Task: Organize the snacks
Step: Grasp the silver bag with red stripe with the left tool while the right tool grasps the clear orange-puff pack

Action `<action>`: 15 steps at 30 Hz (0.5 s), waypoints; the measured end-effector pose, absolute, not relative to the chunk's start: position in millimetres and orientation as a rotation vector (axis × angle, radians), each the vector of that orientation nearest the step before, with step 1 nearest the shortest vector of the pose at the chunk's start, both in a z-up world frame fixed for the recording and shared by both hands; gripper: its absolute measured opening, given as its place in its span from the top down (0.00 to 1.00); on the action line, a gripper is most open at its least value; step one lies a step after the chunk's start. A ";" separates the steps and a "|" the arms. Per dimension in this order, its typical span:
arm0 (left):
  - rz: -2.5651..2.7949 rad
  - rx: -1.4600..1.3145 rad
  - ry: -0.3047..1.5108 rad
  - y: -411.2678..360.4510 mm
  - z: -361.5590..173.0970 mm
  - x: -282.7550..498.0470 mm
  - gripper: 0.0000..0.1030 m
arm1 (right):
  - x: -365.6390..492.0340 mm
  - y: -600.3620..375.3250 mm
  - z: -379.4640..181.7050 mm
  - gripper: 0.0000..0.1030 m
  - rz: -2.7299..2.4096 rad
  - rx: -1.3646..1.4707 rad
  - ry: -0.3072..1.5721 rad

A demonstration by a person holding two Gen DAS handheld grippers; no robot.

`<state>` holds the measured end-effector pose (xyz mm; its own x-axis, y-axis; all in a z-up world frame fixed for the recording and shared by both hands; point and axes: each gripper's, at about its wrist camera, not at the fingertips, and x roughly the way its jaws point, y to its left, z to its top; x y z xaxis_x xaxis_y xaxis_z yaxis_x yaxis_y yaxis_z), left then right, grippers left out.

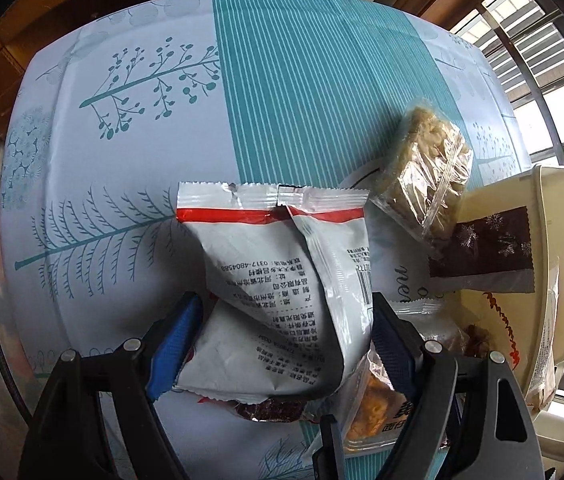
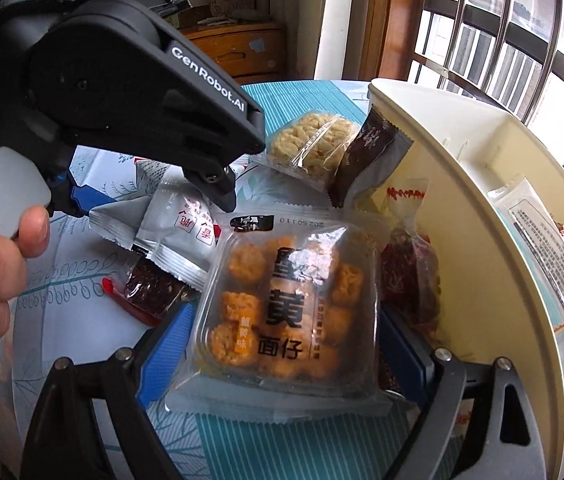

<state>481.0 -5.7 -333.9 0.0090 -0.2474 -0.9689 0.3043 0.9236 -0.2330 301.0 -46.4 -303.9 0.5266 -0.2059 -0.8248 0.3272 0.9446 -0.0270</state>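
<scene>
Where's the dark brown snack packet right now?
The dark brown packet leans against the outer wall of the cream organizer box, right of the clear bag of pale puffed snacks, in the upper middle of the right wrist view.

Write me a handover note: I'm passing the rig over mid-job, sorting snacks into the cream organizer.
Left gripper: jaws wide, straddling the silver packet; a grip isn't clear.
Right gripper: jaws wide around the clear tray pack of orange snacks; contact unclear.
On the table: puffed rice bar, brown sachet leaning on the cream organizer, dark red-edged packet, red dates bag.
Done: a few packets already stand in the organizer.
Left: file everything above into it.
</scene>
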 end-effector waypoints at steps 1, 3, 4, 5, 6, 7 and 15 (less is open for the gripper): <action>-0.434 0.041 1.504 -6.5 -334.8 481.4 0.21 | 301.0 -45.2 -304.5 0.12 -0.323 0.134 0.964; -0.436 0.034 1.504 -11.2 -336.0 482.5 0.21 | 300.8 -43.8 -305.5 0.12 -0.328 0.127 0.963; -0.436 0.033 1.504 -12.1 -336.5 482.8 0.21 | 302.0 -44.4 -306.2 0.12 -0.329 0.125 0.963; -0.435 0.030 1.503 -13.2 -337.1 482.7 0.21 | 302.5 -45.0 -306.8 0.12 -0.326 0.128 0.960; -0.435 0.025 1.503 -13.5 -337.5 482.8 0.21 | 302.2 -45.6 -307.6 0.12 -0.323 0.134 0.958; -0.434 0.019 1.503 -13.7 -337.8 483.2 0.21 | 301.9 -44.5 -307.8 0.13 -0.320 0.137 0.957; -0.405 -0.066 1.519 0.5 -339.5 486.5 0.30 | 301.4 -42.4 -308.3 0.17 -0.321 0.123 0.959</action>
<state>486.5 0.5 -339.5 -0.0006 -0.2979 -0.9546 0.2168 0.9319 -0.2909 301.4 -42.4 -308.3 0.5315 -0.2147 -0.8194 0.3227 0.9457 -0.0385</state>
